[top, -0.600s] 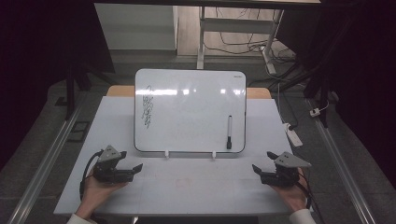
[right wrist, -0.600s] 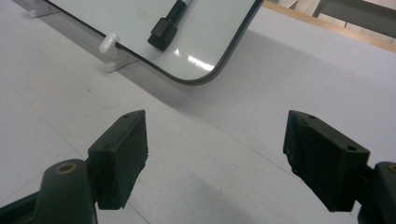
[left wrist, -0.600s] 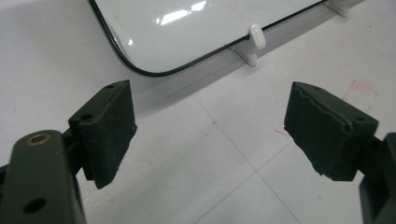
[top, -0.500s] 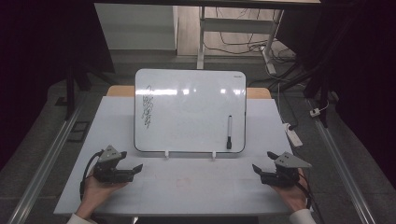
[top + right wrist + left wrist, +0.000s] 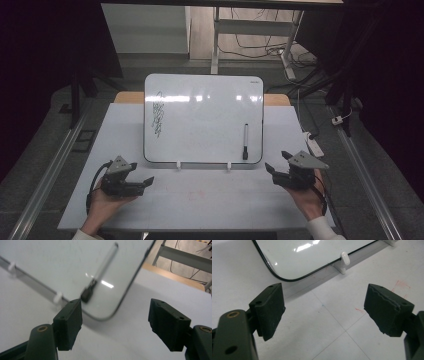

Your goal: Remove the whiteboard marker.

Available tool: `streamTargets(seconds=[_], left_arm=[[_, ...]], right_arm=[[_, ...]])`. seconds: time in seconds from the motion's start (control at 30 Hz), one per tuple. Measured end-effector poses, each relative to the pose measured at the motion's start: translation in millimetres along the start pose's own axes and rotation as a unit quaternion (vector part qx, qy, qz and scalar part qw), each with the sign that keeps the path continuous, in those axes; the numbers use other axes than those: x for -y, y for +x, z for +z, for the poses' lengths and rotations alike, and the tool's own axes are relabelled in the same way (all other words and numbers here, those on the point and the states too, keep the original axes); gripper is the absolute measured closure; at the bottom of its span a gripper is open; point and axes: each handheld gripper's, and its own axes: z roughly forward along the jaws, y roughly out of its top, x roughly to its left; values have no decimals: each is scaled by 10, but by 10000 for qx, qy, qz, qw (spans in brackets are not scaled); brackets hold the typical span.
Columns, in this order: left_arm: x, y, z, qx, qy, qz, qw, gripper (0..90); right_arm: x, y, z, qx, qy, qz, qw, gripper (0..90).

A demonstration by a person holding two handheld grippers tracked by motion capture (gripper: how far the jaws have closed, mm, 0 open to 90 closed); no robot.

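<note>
Black marker [image 5: 245, 141] rests on whiteboard [image 5: 210, 100], lower right, untouched. Scribble [image 5: 158, 113] upper left. Right gripper [image 5: 276, 170] nearest, jaws spread, empty; left gripper [image 5: 142, 183] likewise. Approach step. Next: right reaches forward, straddles marker, pinches.

left gripper [image 5: 136, 183]: fingers apart, empty | right gripper [image 5: 278, 171]: seemingly likewise

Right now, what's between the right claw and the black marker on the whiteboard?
High view: between right claw and black marker lies only the whiteboard's dark-rimmed lower edge and bare white tabletop.
</note>
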Motion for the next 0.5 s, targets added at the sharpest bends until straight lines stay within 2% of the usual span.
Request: streamTargets(seconds=[0.17, 0.23, 0.5], left_arm=[[6, -1, -4, 16, 21, 42, 10000, 174], [10, 0, -3, 19, 26, 50, 10000, 175], [36, 2, 5, -11, 45, 72, 10000, 176]], right_arm=[[-323, 58, 216, 78, 80, 102, 9999, 302], [-429, 71, 331, 116, 155, 215, 9996, 309], [-697, 160, 761, 419, 392, 435, 9974, 371]])
